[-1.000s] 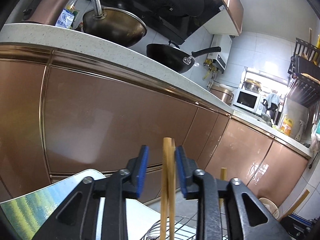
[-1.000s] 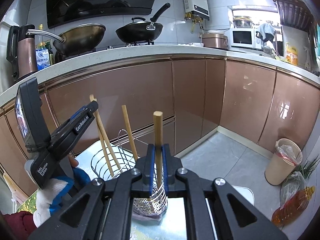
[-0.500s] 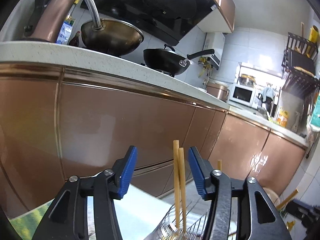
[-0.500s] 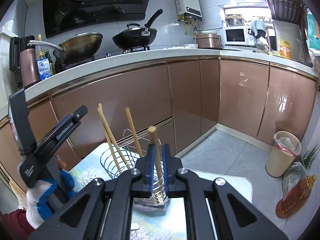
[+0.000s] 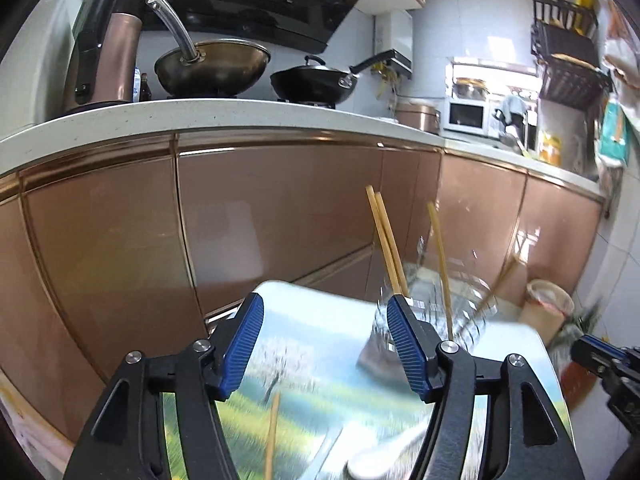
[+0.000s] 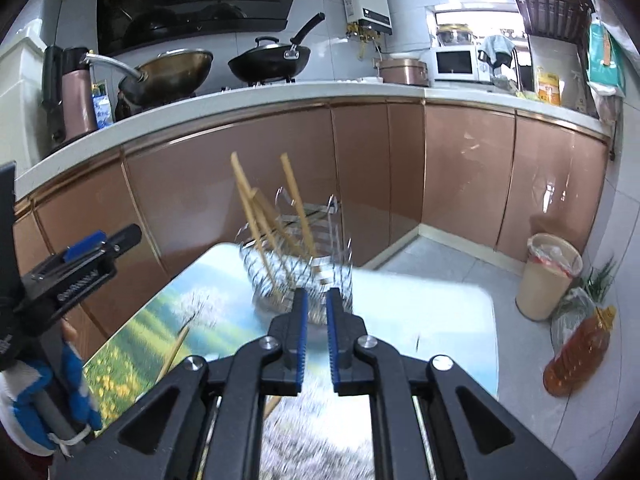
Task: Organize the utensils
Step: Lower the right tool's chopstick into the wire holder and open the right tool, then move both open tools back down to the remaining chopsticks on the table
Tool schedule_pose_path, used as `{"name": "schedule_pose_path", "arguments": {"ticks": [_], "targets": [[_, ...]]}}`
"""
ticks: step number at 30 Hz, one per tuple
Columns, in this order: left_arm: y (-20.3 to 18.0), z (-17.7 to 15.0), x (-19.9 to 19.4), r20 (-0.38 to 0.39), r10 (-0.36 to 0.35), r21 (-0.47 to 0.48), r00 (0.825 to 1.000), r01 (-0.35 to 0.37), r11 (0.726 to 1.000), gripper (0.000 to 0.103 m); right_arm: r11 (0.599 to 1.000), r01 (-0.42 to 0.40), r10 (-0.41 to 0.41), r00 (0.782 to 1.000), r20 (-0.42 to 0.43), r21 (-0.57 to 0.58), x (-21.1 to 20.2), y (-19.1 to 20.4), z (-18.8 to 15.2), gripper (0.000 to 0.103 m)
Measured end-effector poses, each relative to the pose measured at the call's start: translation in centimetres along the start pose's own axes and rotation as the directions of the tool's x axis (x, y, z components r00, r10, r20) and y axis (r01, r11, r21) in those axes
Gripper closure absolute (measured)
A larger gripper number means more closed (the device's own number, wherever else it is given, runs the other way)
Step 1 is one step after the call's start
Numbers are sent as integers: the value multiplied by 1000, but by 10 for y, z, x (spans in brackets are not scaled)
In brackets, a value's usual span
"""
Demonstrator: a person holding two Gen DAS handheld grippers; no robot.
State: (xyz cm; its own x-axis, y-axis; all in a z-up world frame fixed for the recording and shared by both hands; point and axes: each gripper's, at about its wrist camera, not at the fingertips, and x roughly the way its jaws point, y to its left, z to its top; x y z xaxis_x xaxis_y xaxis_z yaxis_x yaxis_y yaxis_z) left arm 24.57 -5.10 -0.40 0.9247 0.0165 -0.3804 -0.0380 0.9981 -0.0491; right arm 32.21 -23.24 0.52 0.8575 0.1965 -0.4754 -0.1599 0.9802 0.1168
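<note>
A wire holder stands at the far end of the table, close to the cabinets behind it. Chopsticks stand in it, leaning left. One more chopstick lies flat on the table, nearer and to the left. A spoon lies on the near part of the table in the left wrist view. On the counter above the cabinets sit two woks, a microwave farther right. A bin stands on the floor right of the table, an oil bottle nearer beside it.
</note>
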Motion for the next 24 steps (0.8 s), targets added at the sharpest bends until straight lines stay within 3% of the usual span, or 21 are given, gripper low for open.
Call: {"name": "schedule_pose_path", "arguments": {"ticks": [8, 24], "targets": [[13, -28, -44, -34, -16, 36, 999, 17, 999, 34, 999, 12, -11, 1000, -22, 32, -32, 10, -39, 82], [25, -70, -94, -60, -9, 96, 998, 14, 995, 30, 998, 27, -24, 998, -54, 51, -72, 30, -87, 80]]}}
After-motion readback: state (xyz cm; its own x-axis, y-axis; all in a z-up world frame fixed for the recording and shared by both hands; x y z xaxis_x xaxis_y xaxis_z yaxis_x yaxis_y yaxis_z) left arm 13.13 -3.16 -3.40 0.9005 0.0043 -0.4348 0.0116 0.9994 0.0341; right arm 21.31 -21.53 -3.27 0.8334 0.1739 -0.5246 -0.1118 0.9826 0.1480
